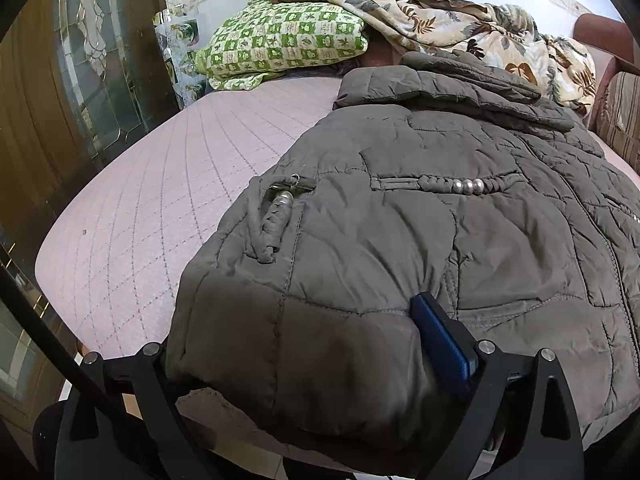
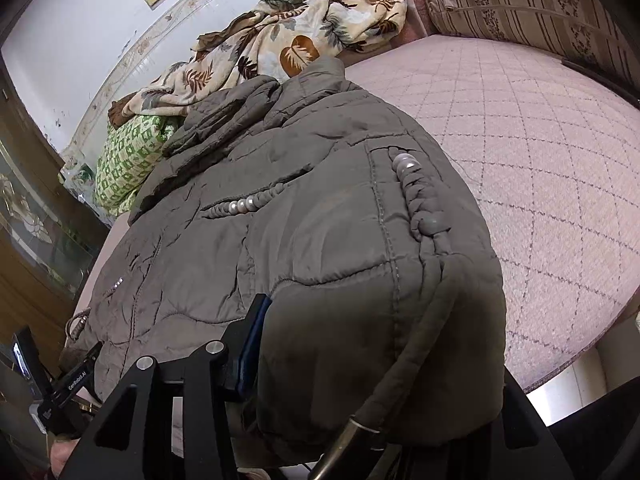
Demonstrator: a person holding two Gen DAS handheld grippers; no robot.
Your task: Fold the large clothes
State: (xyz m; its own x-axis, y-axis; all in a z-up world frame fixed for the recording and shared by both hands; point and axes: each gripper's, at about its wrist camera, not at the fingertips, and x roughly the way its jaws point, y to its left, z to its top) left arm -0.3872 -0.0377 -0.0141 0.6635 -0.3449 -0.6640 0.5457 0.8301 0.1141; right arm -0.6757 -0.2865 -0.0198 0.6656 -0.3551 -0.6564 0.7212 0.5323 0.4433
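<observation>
Quilted grey jacket (image 1: 420, 240) lies flat on the pink bed (image 1: 152, 200), hem at the near edge. Left hand-held gripper (image 1: 304, 364) straddles the hem corner with jaws wide; blue pad beside the fabric, second pad hidden, so can't tell if it presses. Right hand-held gripper (image 2: 360, 364) sits over the other hem corner, jaws about half apart, fabric bunched between them; grip unclear too. Green checked pillow (image 1: 280, 44) and leaf-print blanket (image 1: 460, 24) piled at the far wall.

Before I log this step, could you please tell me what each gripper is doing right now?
Left gripper: a thick corner of the jacket between its jaws; grip cannot be told.
Right gripper: the same at the jacket's other corner.
</observation>
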